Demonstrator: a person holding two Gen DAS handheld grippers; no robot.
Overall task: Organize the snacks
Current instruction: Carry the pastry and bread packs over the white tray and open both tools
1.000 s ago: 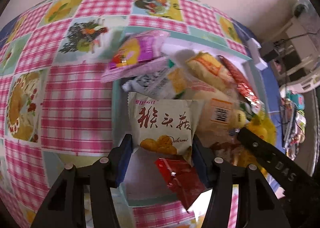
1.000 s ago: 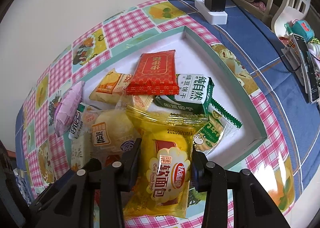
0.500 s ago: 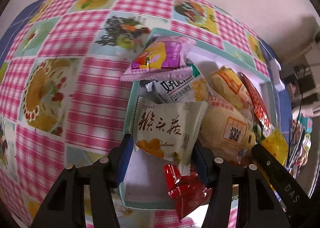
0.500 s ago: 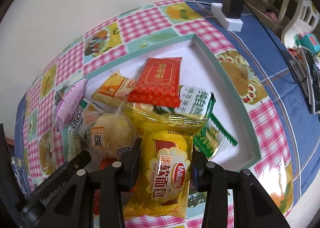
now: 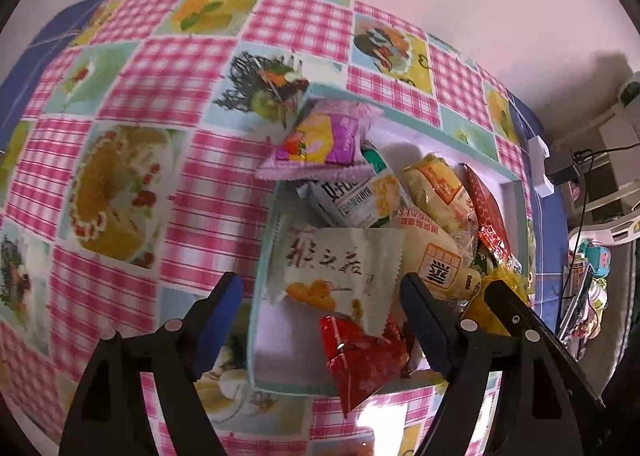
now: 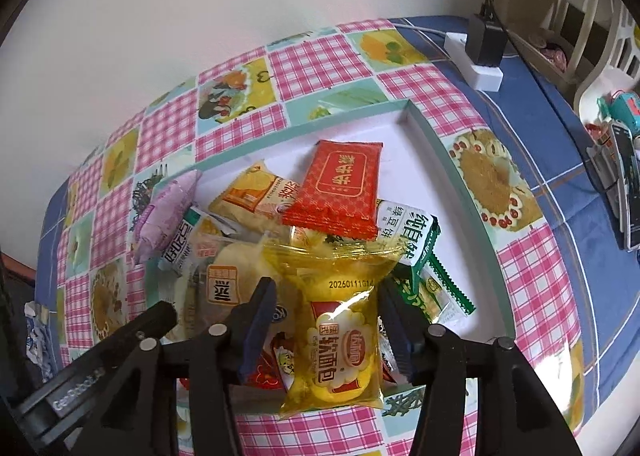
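1. The left gripper (image 5: 322, 308) had its blue pads pressed on the cream snack packet (image 5: 340, 276) a second ago; now its jaws are opening and stand clear of the packet on both sides, with the packet still between them, lying on the pile in the tray (image 5: 276, 360).
2. The right gripper (image 6: 326, 328) was clamped on the yellow bread packet (image 6: 340, 336) in the earlier frames; its jaws are opening now, with a gap at the left pad, while the right pad looks close to the wrapper's edge. The packet sits between them, at the near end of the tray (image 6: 436, 144).
3. Both views show the tray a little farther away than before.
4. The tray, with a teal rim and white floor, rests on a table under a pink-checked cloth (image 5: 132, 104) with fruit pictures.
5. Writing: the yellow bread packet bears the printed date "20260111", Chinese characters on a red band and a red round logo. The cream packet carries red-brown Chinese calligraphy above a picture of golden biscuits.
6. A red flat packet (image 6: 340, 184) with a gold-framed Chinese label lies at the far side of the pile; a white-and-green packet (image 6: 408, 232) with large green characters lies to its right.
7. A purple-pink packet (image 5: 324, 140) rests on the tray's far-left rim.
8. A dark arm at the left edge of the right view has small lettering too blurred to read.
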